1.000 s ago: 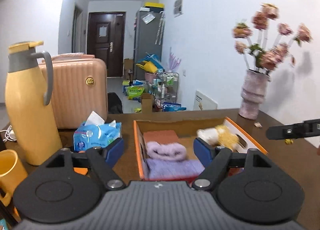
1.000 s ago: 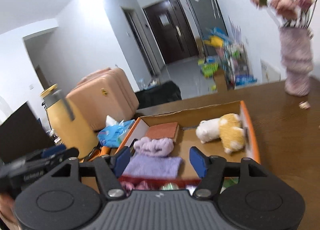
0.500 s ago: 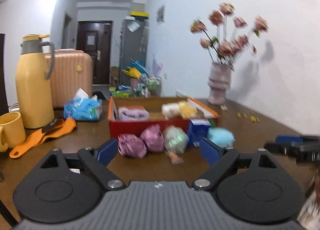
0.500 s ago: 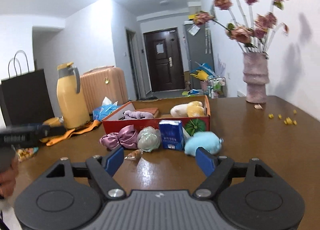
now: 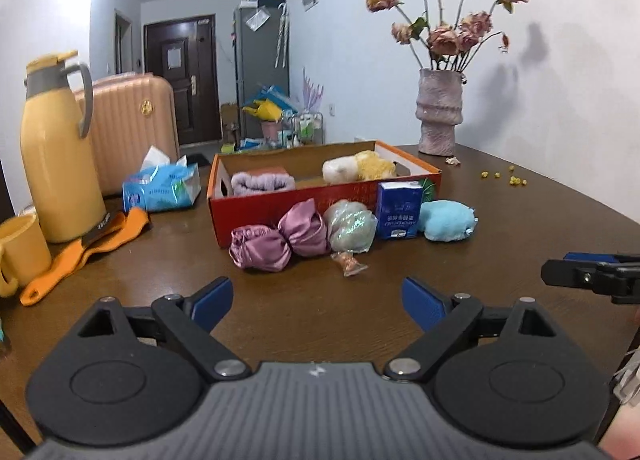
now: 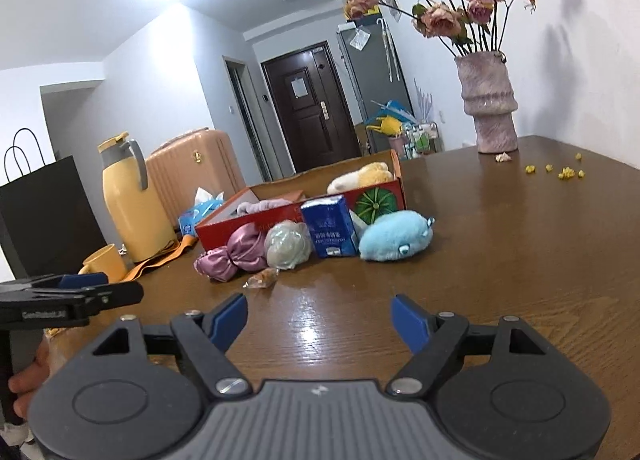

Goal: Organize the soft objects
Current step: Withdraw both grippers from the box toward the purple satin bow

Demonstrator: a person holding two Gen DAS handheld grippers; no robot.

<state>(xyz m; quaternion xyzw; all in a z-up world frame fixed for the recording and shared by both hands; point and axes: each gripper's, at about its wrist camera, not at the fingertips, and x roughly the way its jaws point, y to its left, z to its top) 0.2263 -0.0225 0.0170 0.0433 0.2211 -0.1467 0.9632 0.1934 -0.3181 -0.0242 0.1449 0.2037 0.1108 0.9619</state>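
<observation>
- Holding our left tongs (image 5: pixel 317 302) low over the brown table (image 5: pixel 520 220), we have the blue pads spread wide with nothing between them.
- Our right tongs (image 6: pixel 319 318) are spread too and empty, with only bare wood under them.
- Each pair shows at the edge of the other's view, so the two sit side by side.
- A second ago both pairs were up over the red box (image 5: pixel 304 206), looking down into it. Now they have pulled back and dropped near the table, well short of the loose things.
- The spread of both pairs is wider than it was a second ago.
- Just in front of the box lie the soft things not yet put away: a pink satin scrunchie (image 5: pixel 280 240), a pale mesh ball (image 5: pixel 351 226), and a light blue plush toy (image 5: pixel 448 220).
- A small blue carton (image 5: pixel 399 210) stands between the ball and the plush, touching the box front.
- Inside the box already sit a purple folded cloth (image 5: pixel 262 182) and a white and yellow plush (image 5: pixel 360 166).
- We judge this a reset before the next pick: some things are sorted, and three soft ones wait.
</observation>
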